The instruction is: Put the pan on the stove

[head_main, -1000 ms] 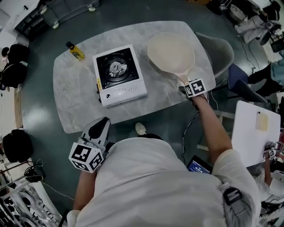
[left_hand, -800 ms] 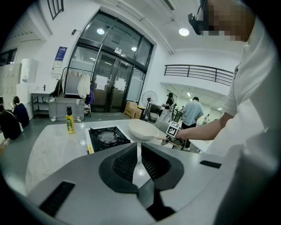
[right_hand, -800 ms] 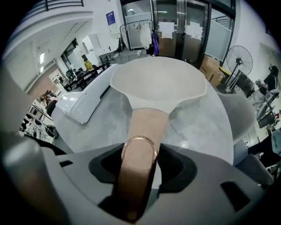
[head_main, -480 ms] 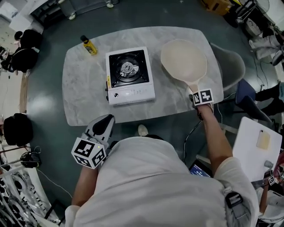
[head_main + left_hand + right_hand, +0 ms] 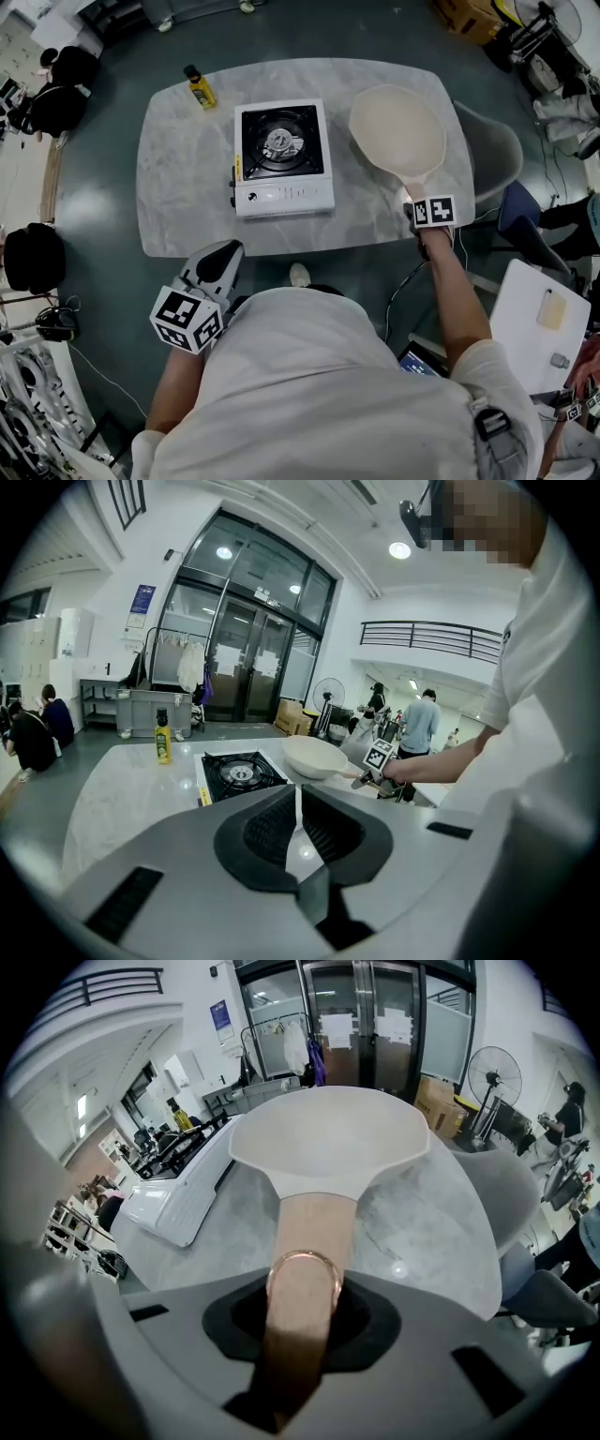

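Grasped, not yet placed.
Got right claw point(image 5: 415, 201) clamped on handle point(image 5: 307, 1241) of pan point(image 5: 397, 127); left claw point(image 5: 217, 264) closed on nothing, held off the near edge of bench point(image 5: 187, 197). Sitting upright on bench, right of stove point(image 5: 281, 155), clear of it. Pointing handle-first at near edge, long axis near-to-far, skewed slightly right. Left to do: lift, shift left, set on burner.

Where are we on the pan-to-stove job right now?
Done: the right gripper has its jaws clamped on the handle of the pan. In hand: nothing lifted yet; the pan sits on the table, right of the stove. To do: lift it and set it on the bare burner. The left gripper is shut, empty, off the table.
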The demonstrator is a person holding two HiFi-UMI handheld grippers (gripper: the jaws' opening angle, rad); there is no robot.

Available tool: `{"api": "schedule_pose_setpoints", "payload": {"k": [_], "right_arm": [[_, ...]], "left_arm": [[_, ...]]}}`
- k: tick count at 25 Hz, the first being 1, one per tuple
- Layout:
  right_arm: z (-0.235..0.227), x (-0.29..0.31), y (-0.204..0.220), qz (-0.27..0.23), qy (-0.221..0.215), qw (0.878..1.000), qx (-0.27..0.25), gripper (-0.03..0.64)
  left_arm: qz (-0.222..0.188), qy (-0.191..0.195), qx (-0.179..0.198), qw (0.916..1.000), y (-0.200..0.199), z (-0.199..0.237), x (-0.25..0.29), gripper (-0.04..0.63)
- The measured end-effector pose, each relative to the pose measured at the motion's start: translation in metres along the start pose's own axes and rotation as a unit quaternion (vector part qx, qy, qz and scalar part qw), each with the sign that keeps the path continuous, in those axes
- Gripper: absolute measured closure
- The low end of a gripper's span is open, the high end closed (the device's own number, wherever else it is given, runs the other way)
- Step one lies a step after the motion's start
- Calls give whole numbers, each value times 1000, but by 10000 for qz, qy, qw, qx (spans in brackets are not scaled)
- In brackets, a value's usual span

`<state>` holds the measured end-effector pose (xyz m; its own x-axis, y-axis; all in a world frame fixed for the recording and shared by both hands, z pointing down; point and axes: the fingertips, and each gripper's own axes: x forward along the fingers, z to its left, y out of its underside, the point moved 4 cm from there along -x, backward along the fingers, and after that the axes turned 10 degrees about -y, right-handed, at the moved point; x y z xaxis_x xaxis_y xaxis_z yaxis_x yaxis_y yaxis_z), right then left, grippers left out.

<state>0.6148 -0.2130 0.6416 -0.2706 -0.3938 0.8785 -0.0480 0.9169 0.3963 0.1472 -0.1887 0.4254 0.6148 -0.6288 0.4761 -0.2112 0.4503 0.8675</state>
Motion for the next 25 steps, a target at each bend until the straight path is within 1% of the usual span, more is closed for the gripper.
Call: {"api": "schedule_pose_setpoints", "payload": {"k": [4,10,19,25], "right_arm": [[13,-14,-18,-179,-174,9997,24,511],[40,-34,-40,-165,-262,9992,-261,511],[99,-52,-67,-95,-484,9970,-595,511],[147,-50,-77,-18,-603,9946,-848,509]], "left_arm": [[-19,10,-31,10000,2,6,-1,575],[-95,109,-62,9999,6,11,-8,575],[-226,58,-253,9994,18,35,-38,575],[-293,-23,-393,9988,33,56,-68,575]]}}
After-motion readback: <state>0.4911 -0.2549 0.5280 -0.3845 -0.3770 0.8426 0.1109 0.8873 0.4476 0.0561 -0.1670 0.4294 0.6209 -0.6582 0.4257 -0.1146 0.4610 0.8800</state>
